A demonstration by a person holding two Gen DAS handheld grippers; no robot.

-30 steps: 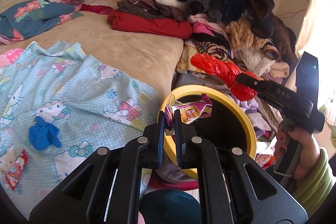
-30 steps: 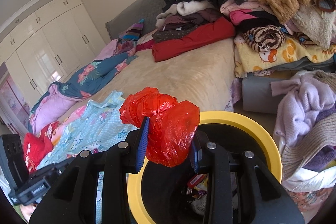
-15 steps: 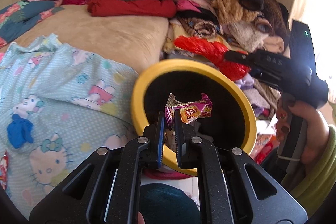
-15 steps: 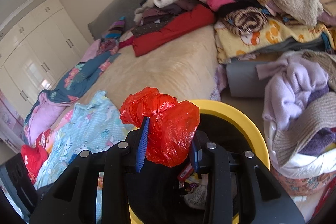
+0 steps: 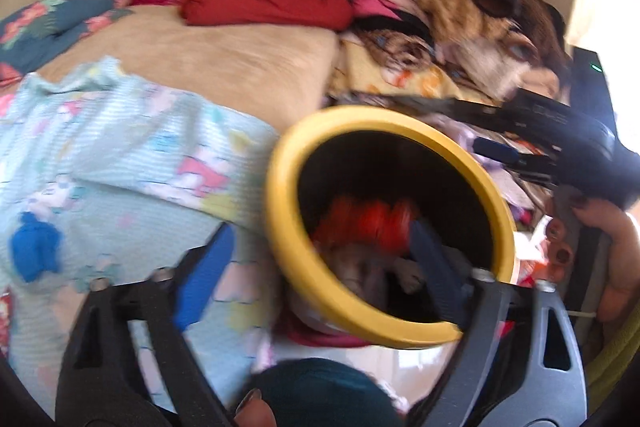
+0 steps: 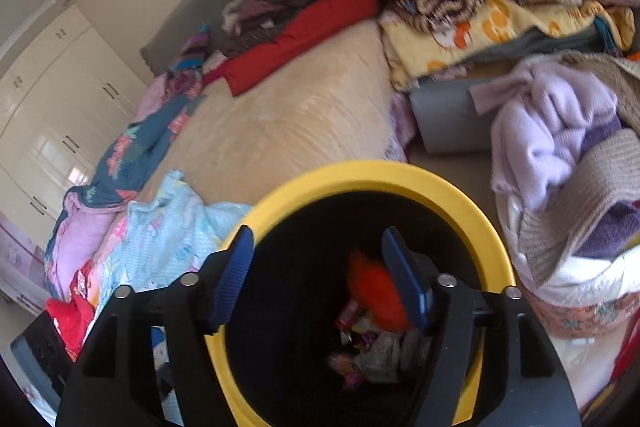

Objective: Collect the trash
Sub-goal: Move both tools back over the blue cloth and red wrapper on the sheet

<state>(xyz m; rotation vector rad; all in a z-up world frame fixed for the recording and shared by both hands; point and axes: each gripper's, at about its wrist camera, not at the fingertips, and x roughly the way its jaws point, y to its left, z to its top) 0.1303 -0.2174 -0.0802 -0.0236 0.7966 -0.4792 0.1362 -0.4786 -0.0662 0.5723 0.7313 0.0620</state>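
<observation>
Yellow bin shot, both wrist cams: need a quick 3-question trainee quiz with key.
1. True or false: the red plastic bag is clamped in the right gripper.
2. Multiple choice: the left gripper is A) shut on a wrapper, B) open with nothing between its fingers, C) out of view.
3. Fill in: the small blue cloth lies on the ____-patterned sheet, outside the yellow bin.

Key:
1. False; the bag sits loose inside the bin with other wrappers, and the jaws stand wide open.
2. B.
3. Cartoon-cat.
</observation>
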